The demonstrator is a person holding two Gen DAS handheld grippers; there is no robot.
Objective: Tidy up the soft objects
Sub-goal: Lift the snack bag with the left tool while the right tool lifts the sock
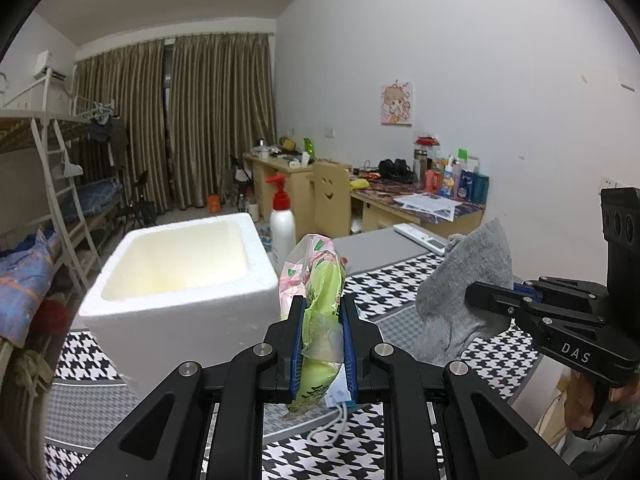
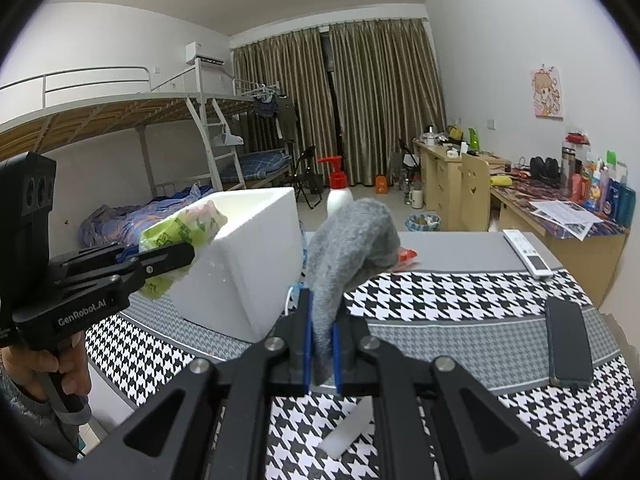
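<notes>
My left gripper [image 1: 322,300] is shut on a green and pink tissue pack [image 1: 320,280], held above the table to the right of the white foam box [image 1: 176,280]. A face mask [image 1: 335,398] with its ear loop hangs at the base of the jaws. My right gripper [image 2: 322,300] is shut on a grey sock [image 2: 348,236], held above the table right of the box [image 2: 244,256]. In the left wrist view the right gripper [image 1: 472,294] holds the sock [image 1: 464,292]. In the right wrist view the left gripper [image 2: 188,252] holds the pack [image 2: 180,228]. The box is open-topped and looks empty.
The table has a houndstooth cloth [image 2: 460,300]. On it lie a black phone [image 2: 568,340], a white remote [image 2: 526,252], a red-topped pump bottle [image 2: 339,192] behind the box, a red wrapper [image 2: 406,258] and a white foam scrap [image 2: 352,428]. A cluttered desk [image 2: 560,208] stands at right.
</notes>
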